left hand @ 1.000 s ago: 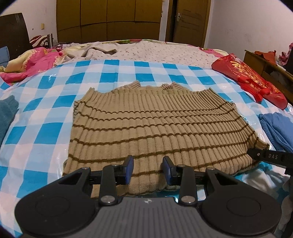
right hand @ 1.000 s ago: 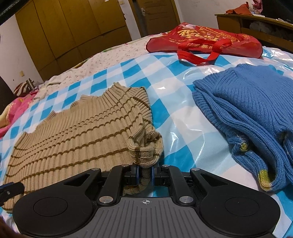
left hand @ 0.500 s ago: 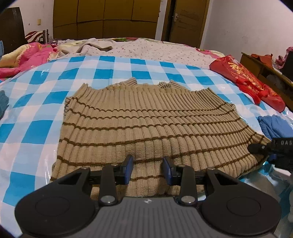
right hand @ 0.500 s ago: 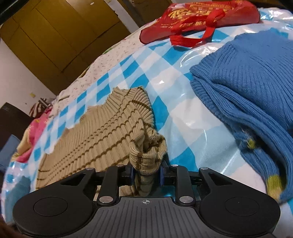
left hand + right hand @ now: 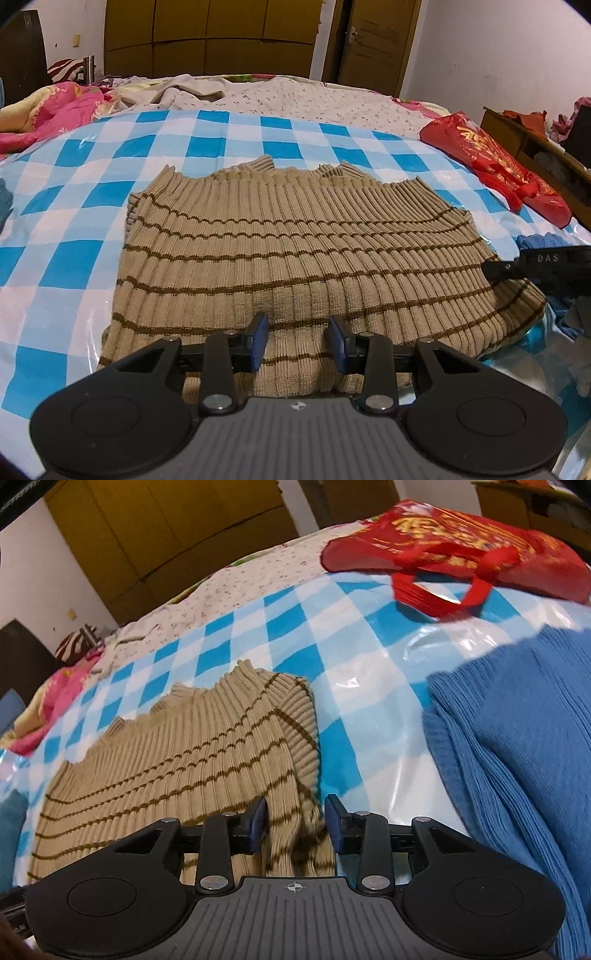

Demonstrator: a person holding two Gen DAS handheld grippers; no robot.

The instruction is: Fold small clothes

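A beige ribbed sweater with brown stripes (image 5: 295, 251) lies spread flat on the blue-and-white checked sheet (image 5: 74, 221). My left gripper (image 5: 297, 341) hovers open over its near hem, with only flat cloth below the pads. In the right wrist view the same sweater (image 5: 184, 760) has its right edge folded inward. My right gripper (image 5: 295, 821) sits at that edge with its jaws opening. A blurred fold of the knit lies loose between the blue pads (image 5: 258, 819). A black finger of the right gripper (image 5: 517, 264) shows at the sweater's right side in the left wrist view.
A blue knit sweater (image 5: 517, 757) lies close to the right of my right gripper. A red bag (image 5: 461, 539) sits farther back on the bed. Pink bedding (image 5: 55, 107) is piled at the far left, and a wooden cabinet (image 5: 535, 147) stands to the right.
My right gripper's jaws have parted from the bunched sweater edge they pinched, and that fold has sunk lower. The right gripper shifted along the edge. My left gripper barely moved.
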